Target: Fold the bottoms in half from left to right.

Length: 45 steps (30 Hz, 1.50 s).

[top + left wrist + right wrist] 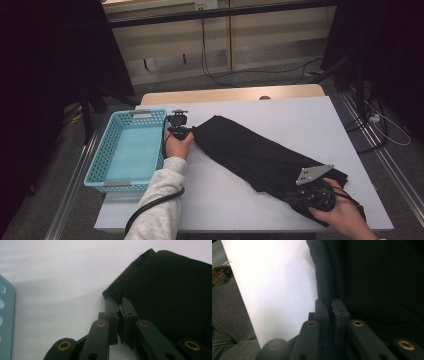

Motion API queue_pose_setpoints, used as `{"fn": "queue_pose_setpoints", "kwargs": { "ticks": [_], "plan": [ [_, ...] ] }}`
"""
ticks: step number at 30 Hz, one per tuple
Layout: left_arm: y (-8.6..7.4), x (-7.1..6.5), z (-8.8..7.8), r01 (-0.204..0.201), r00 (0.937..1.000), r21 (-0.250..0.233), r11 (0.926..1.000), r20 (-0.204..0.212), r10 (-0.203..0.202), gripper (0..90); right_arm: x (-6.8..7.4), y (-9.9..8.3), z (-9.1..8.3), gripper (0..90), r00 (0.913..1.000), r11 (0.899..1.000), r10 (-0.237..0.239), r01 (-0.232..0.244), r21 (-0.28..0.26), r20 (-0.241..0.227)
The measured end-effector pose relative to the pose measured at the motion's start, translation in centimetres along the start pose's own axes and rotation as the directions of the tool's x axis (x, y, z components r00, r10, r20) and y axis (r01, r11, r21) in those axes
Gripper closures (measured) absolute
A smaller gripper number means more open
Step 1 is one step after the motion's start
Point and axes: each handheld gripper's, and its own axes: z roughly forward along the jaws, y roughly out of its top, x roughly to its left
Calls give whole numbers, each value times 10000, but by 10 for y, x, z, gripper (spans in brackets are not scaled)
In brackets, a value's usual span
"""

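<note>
A folded black cloth (260, 155) lies slantwise across the white table (280, 115), from beside the basket down to the near right corner. My left gripper (192, 132) is shut on the cloth's upper left corner; in the left gripper view its jaws pinch that corner of the black cloth (170, 290) at my left gripper (117, 300). My right gripper (300, 192), with its grey plate, is shut on the cloth's near right end. In the right gripper view a fold of the black cloth (374, 277) sits pinched between the jaws of my right gripper (329, 303).
A light blue plastic basket (100, 160) stands with nothing in it at the table's left edge, right beside my left hand. Its rim (6, 315) shows in the left gripper view. Cables run over the floor behind the table and at the right.
</note>
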Motion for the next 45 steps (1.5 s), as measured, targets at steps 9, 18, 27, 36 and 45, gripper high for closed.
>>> {"fn": "queue_pose_setpoints", "kwargs": {
  "ticks": [9, 18, 27, 36, 45],
  "plan": [
    [-3, -5, 0, -482, 9973, 251, 9985, 567, 467, 511, -10, 16, -19, 544, 9981, 9896, 517, -466, -1361, 348],
    [-5, -16, -2, -1349, 9884, 298, 9904, 750, 1324, 207, -58, 41, -15, 560, 9643, 9722, 1520, -1064, -2085, 2166],
    [-5, -22, -1, -1808, 9799, 264, 9832, 911, 1777, 188, -97, 55, 17, 742, 9252, 9651, 2399, -1946, -1752, 2942],
    [-8, -18, 2, -1669, 9829, 318, 9855, 840, 1638, 169, -107, 59, 37, 891, 9377, 9663, 2458, -2171, -1383, 2455],
    [-5, -11, 1, -1468, 9871, 225, 9889, 682, 1450, 169, -113, 69, 31, 900, 9194, 9710, 2310, -1971, -1354, 3184]
  ]
}}
